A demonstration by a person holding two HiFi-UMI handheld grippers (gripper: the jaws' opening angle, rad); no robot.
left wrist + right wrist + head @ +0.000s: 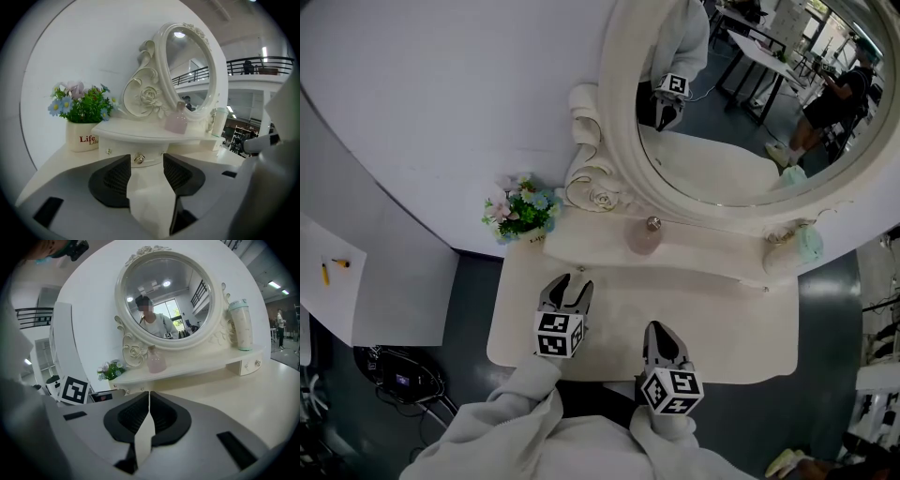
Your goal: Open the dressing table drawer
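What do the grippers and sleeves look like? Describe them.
Both the left gripper and right gripper have grey bodies with black ribbed pads. Each carries a white cube with black square markers. The sleeves are pale, fleecy fabric.

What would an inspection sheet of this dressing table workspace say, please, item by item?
Surface: cream table top, bare in front.
Job's things: small drawer under the shelf, looks closed; its knob untouched.
Clutter: flower pot beside the shelf; pink bottle and green tumbler on it.
Grippers: left gripper open, empty, aimed at the knob; right gripper shut, empty.
Cables: dark cables on the floor.
Surroundings: oval mirror, white wall.
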